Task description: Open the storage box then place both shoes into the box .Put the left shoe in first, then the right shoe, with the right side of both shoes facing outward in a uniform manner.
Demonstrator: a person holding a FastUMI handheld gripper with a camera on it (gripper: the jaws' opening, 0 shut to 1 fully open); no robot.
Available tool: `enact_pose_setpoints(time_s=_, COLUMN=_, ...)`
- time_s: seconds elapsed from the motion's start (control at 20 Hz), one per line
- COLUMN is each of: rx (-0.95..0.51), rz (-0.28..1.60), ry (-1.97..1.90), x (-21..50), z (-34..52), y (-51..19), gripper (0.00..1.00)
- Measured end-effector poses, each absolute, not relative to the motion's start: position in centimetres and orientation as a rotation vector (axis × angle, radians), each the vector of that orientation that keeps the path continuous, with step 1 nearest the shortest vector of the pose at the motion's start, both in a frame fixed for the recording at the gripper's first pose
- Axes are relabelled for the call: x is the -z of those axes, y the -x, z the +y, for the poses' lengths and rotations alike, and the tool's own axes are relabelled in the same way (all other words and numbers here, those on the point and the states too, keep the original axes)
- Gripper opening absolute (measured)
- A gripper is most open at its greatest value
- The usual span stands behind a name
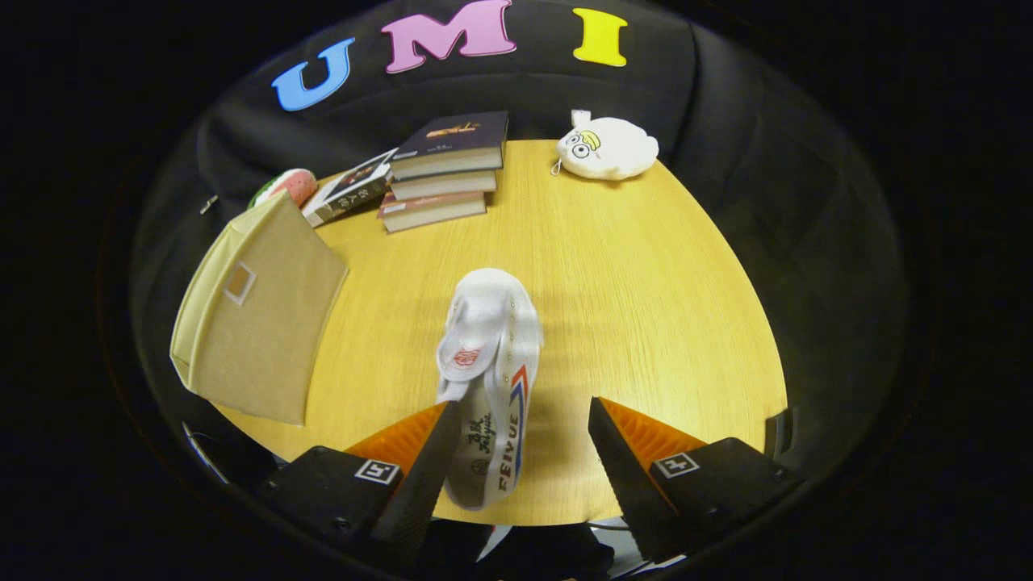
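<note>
A white canvas shoe (490, 363) with red and blue side stripes lies on the round wooden table (646, 307), toe pointing away from me. Its heel end sits between my fingers, close against the left finger (428, 460); a gap separates it from the right finger (617, 460). My gripper (524, 406) is open around it. The beige fabric storage box (258, 323) stands to the left of the shoe at the table's edge, a panel with a small label window facing me. Whether its lid is open I cannot tell.
A stack of books (442, 169) and a leaning book (349, 188) sit at the far side of the table. A white plush toy (607, 147) lies at the far right. A pink and green soft item (284, 186) peeks out behind the box.
</note>
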State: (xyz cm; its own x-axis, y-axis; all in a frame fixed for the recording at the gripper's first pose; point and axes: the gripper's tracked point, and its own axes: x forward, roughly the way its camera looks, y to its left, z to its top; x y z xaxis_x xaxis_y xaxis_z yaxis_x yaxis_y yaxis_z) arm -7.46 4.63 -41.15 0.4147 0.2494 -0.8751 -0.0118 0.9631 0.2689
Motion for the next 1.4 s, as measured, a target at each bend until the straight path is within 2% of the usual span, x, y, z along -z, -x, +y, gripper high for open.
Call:
enact_pose_setpoints(time_s=0.15, rx=-0.145, rz=1.154, ry=-0.248, x=43.7, z=4.7, y=5.9, gripper=0.94)
enact_pose_setpoints(time_s=0.3, rx=-0.135, rz=1.147, ry=-0.284, x=45.0, z=4.9, y=3.9, gripper=0.82)
enact_pose_setpoints(time_s=0.35, rx=-0.157, rz=1.163, ry=-0.303, x=45.6, z=5.6, y=3.9, gripper=0.81)
enact_pose_setpoints(time_s=0.5, rx=-0.171, rz=1.191, ry=-0.389, x=45.4, z=6.5, y=3.9, gripper=0.38)
enact_pose_setpoints(time_s=0.55, rx=-0.151, rz=1.186, ry=-0.397, x=45.5, z=6.0, y=3.7, gripper=0.35)
enact_pose_setpoints(time_s=0.65, rx=-0.094, rz=1.211, ry=-0.484, x=45.4, z=5.1, y=3.8, gripper=0.14)
enact_pose_setpoints(time_s=0.7, rx=-0.079, rz=1.219, ry=-0.534, x=44.9, z=5.0, y=4.1, gripper=0.09)
enact_pose_setpoints(time_s=0.95, rx=-0.058, rz=1.182, ry=-0.655, x=39.8, z=5.4, y=4.5, gripper=0.09)
enact_pose_setpoints(time_s=1.4, rx=-0.202, rz=1.081, ry=-0.631, x=25.4, z=13.8, y=0.4, gripper=0.09)
